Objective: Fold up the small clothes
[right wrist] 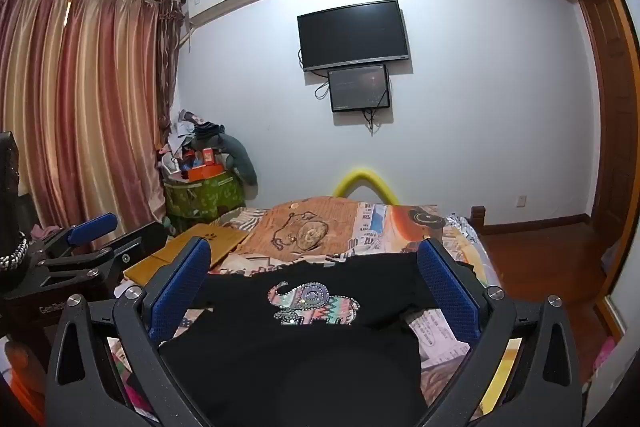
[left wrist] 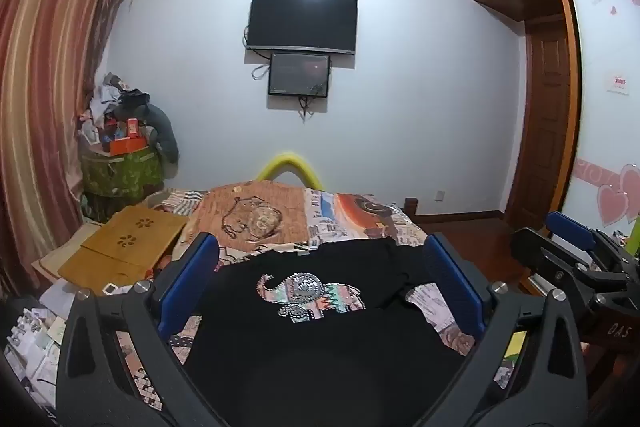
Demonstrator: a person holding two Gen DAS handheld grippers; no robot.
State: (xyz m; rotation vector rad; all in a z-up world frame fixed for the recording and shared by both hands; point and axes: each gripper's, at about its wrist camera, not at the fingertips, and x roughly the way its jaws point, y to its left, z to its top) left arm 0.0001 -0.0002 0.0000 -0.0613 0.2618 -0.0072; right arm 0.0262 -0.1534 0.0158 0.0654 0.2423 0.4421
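**Shirt spread on the bed, a gripper at each side**

The shirt [left wrist: 320, 339] lies flat on the bed [left wrist: 360, 219], its elephant print [left wrist: 312, 297] facing up. The left gripper [left wrist: 320, 259] and the right gripper [right wrist: 316, 263] hang side by side over its near part. A board [left wrist: 120, 247] rests on the bed's left. Behind the bed, a television [left wrist: 302, 21] hangs above a smaller screen [left wrist: 299, 75]; curtains [left wrist: 48, 87] stand left, a wardrobe [left wrist: 552, 87] right.

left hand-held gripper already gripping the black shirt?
No: the left hand-held gripper stands wide open above the black shirt, pads clear of the cloth.
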